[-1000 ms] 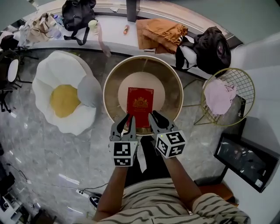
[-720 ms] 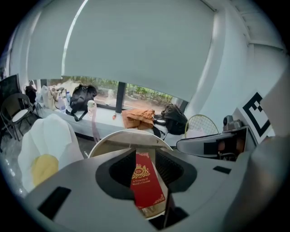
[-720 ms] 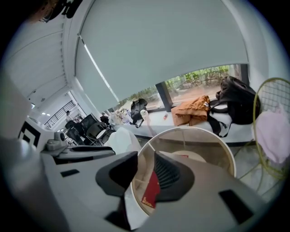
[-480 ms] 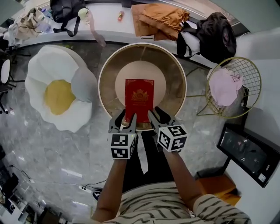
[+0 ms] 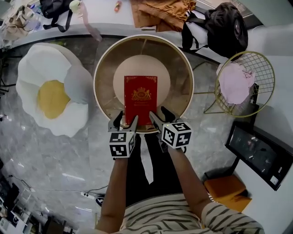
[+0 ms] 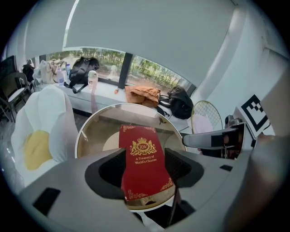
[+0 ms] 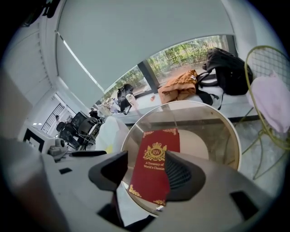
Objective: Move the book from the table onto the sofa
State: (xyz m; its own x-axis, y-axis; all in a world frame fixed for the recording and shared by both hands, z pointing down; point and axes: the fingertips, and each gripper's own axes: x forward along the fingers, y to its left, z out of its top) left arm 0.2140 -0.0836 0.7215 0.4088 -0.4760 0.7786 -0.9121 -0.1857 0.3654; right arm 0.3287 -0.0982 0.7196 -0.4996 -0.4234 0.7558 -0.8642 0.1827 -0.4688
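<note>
**A:** Head view, entries?

**B:** One red hardback book with gold crest (image 5: 140,98), flat at the middle of a round, gold-rimmed glass counter (image 5: 178,57). The left hand-held gripper (image 5: 127,119) and the right hand-held gripper (image 5: 159,113) sit side by side at the counter's near rim, by the book's near corners. Both are empty; their jaws have just been opening and stand wide.

**A:** Surroundings?

**B:** To the left, just beside the counter, is a white egg-shaped sofa with yellow centre (image 5: 50,98). To the right is a gold wire basket chair (image 5: 256,98) holding a pink cloth (image 5: 233,84). Beyond is a white window ledge (image 5: 112,22) bearing an orange cloth (image 5: 158,9) and a black backpack (image 5: 226,29). Below is a grey marble floor (image 5: 55,155).

**A:** Left gripper view?

**B:** Jaws apart. The book's near end shows in the gap, and the pads are not closed on it. The sofa is at left, with a window and trees behind.

**A:** Right gripper view?

**B:** Jaws apart, with the book's near end in the gap. The right pad overlaps the cover's edge; I cannot tell whether it touches.
</note>
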